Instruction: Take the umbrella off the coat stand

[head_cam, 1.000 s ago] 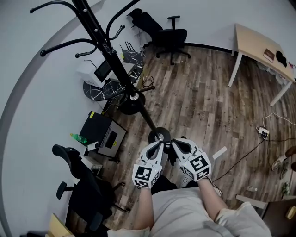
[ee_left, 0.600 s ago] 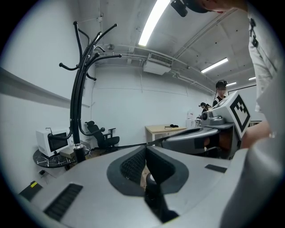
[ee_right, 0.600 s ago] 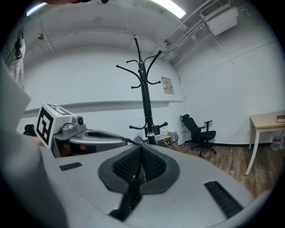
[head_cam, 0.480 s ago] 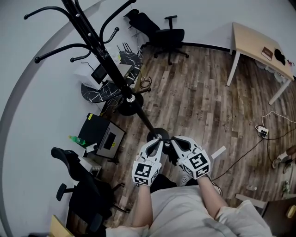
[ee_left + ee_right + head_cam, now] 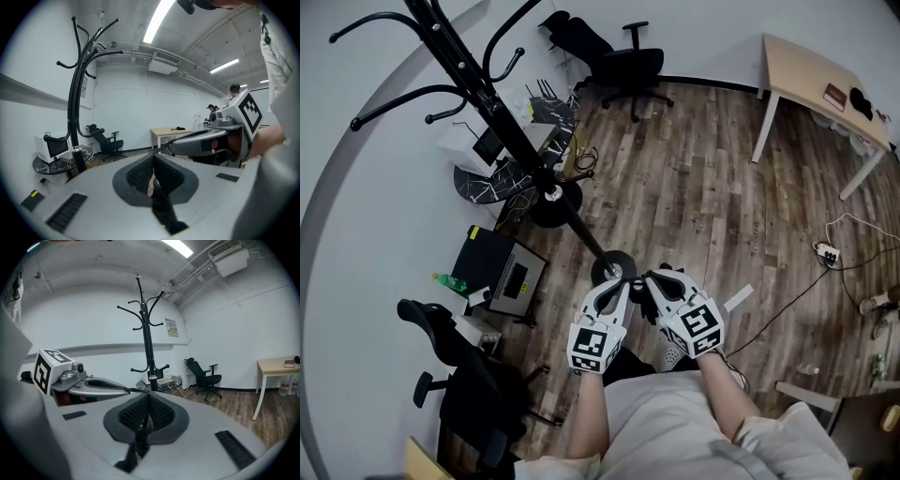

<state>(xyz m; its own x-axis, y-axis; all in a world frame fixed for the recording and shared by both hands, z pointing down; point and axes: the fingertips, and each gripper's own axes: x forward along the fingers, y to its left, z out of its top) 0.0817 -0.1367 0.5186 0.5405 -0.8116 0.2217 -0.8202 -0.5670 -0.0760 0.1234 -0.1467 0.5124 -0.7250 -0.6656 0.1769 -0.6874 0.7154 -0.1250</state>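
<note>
The left hand-held gripper [image 5: 153,155] and the right hand-held gripper [image 5: 149,395] are both squeezed fully together and sit tip to tip. Each pinches the same thin dark strap [image 5: 136,390], which runs taut from one pair of tips to the other. More dark material trails back between the pads toward each camera.

The umbrella [image 5: 639,302] is hard to make out. From the head view it seems to be the black shape low between the two hand-held grippers, hanging under the strap, but I cannot tell its outline or length.

The coat stand [image 5: 492,108] rises just ahead of the tips. Its curved hooks spread well above them and carry nothing, so the umbrella looks to be already off the stand.

- **Weight and swing:** An umbrella hung from a strap like this should be light. It will swing freely, because the strap is limp and gives no control over which way the body points.
- **Grip on the strap:** The strap is narrow and probably smooth, so a pinch on it could creep if tugged sideways.
- **Better places to hold:** The folded cloth is soft and slippery and would bunch under the pads. The handle or the stiff shaft just below it would be the firmer place to take hold.
- **Carrying it by the strap:** Keep both hand-held grippers close together and move slowly to stop the umbrella knocking the pole ahead.
</note>
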